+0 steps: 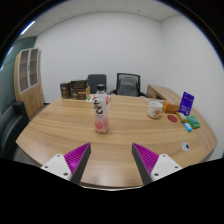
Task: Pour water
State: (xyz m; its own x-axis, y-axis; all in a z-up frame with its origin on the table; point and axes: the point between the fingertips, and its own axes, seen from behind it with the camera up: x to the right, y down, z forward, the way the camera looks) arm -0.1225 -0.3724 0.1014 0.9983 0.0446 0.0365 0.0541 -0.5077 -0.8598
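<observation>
Open, empty gripper faces a bottle standing on the table well beyond its fingers, cup alongside; probably light, smooth, slightly yielding plastic, best grasped mid-body.

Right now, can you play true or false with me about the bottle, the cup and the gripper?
1. The bottle stands upright on the table. True.
2. The gripper is squeezing the bottle. False: its fingers are open, and the bottle stands beyond them.
3. The cup sits on the table apart from the bottle. True.
4. The cup is lying on its side. False: it stands upright.
5. Chairs stand behind the table. True.
</observation>
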